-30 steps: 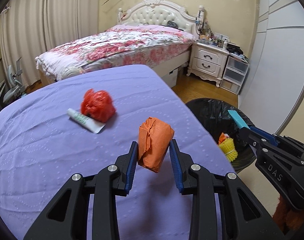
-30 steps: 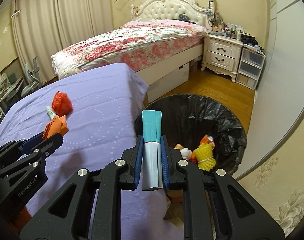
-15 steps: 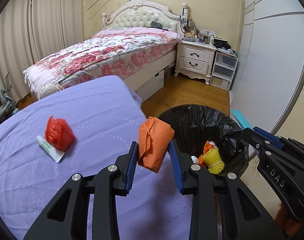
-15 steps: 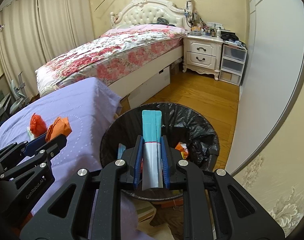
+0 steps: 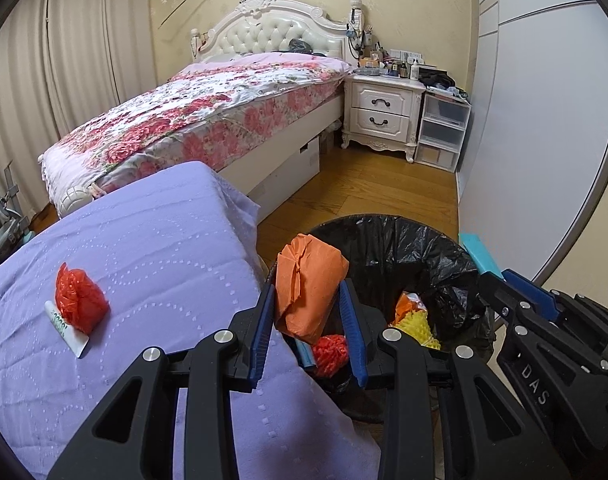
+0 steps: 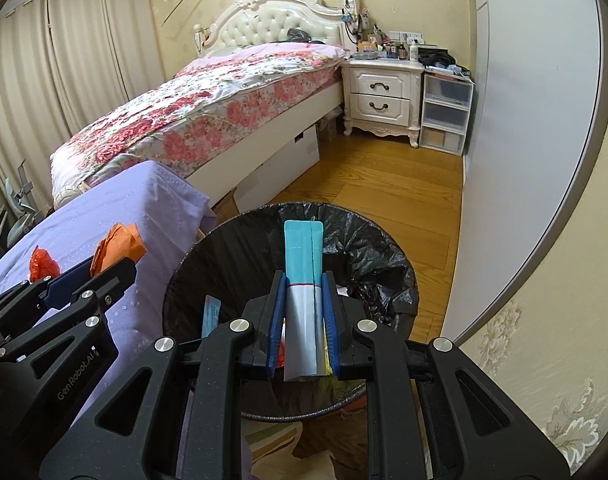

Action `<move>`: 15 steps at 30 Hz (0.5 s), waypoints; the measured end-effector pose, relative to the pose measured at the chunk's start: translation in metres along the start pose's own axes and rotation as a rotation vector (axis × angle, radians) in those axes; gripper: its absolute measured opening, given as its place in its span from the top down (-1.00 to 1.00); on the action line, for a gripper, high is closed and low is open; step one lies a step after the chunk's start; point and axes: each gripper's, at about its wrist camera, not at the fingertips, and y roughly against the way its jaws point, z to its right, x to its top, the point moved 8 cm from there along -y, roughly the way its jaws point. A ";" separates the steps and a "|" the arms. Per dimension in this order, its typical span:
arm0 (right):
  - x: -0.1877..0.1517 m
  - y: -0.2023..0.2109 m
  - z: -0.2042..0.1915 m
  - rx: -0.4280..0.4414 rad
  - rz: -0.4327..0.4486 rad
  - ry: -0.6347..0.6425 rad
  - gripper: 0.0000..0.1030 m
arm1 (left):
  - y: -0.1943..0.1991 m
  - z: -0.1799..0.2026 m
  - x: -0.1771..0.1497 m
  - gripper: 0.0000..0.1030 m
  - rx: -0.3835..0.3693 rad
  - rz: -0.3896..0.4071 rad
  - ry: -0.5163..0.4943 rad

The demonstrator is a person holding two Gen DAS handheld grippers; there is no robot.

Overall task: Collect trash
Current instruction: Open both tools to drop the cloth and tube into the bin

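Note:
My left gripper (image 5: 307,300) is shut on an orange crumpled paper wad (image 5: 307,280) and holds it over the near rim of the black-lined trash bin (image 5: 403,248). My right gripper (image 6: 303,296) is shut on a teal and silver sachet (image 6: 302,280) and holds it above the bin's opening (image 6: 240,256). The bin holds yellow, orange and red trash (image 5: 415,320). On the purple-covered table (image 5: 144,248) lie a red plastic wad (image 5: 78,300) and a white tube (image 5: 66,328) under it.
A bed with a floral cover (image 5: 208,112) stands behind the table. A white nightstand (image 5: 379,112) and plastic drawers (image 5: 441,128) stand at the back right. Wooden floor (image 5: 367,192) lies around the bin. A white wardrobe door (image 5: 543,120) is on the right.
Both grippers have moved right, off the table and toward the bin. The sachet is now over the bin's opening and the orange wad is over its near rim.

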 end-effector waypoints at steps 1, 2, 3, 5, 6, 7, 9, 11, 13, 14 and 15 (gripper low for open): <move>-0.001 -0.002 0.001 -0.001 -0.004 -0.002 0.65 | -0.002 0.001 0.000 0.35 0.002 -0.004 -0.001; -0.001 -0.003 0.001 -0.001 -0.006 -0.004 0.65 | -0.004 0.001 0.000 0.35 0.005 -0.008 -0.002; -0.001 -0.004 0.001 0.000 -0.008 -0.007 0.65 | -0.007 0.001 0.001 0.35 0.010 -0.010 -0.002; -0.001 -0.005 0.002 0.000 -0.009 -0.012 0.65 | -0.011 -0.001 0.001 0.35 0.018 -0.017 -0.002; 0.000 -0.006 0.003 0.000 -0.008 -0.013 0.65 | -0.013 -0.001 0.000 0.35 0.022 -0.021 -0.003; 0.000 -0.007 0.004 -0.003 -0.007 -0.015 0.65 | -0.014 -0.002 0.000 0.35 0.026 -0.024 -0.003; 0.001 -0.008 0.005 -0.007 -0.004 -0.018 0.65 | -0.018 -0.002 0.001 0.35 0.029 -0.029 -0.003; 0.002 -0.010 0.006 -0.009 -0.003 -0.023 0.65 | -0.021 -0.001 0.003 0.35 0.031 -0.031 -0.005; 0.003 -0.011 0.008 -0.011 -0.002 -0.029 0.65 | -0.024 -0.001 0.004 0.35 0.035 -0.034 -0.010; 0.004 -0.012 0.008 -0.013 -0.002 -0.030 0.65 | -0.025 -0.001 0.004 0.34 0.035 -0.036 -0.011; 0.004 -0.012 0.009 -0.015 -0.002 -0.030 0.64 | -0.027 -0.001 0.005 0.33 0.033 -0.041 -0.012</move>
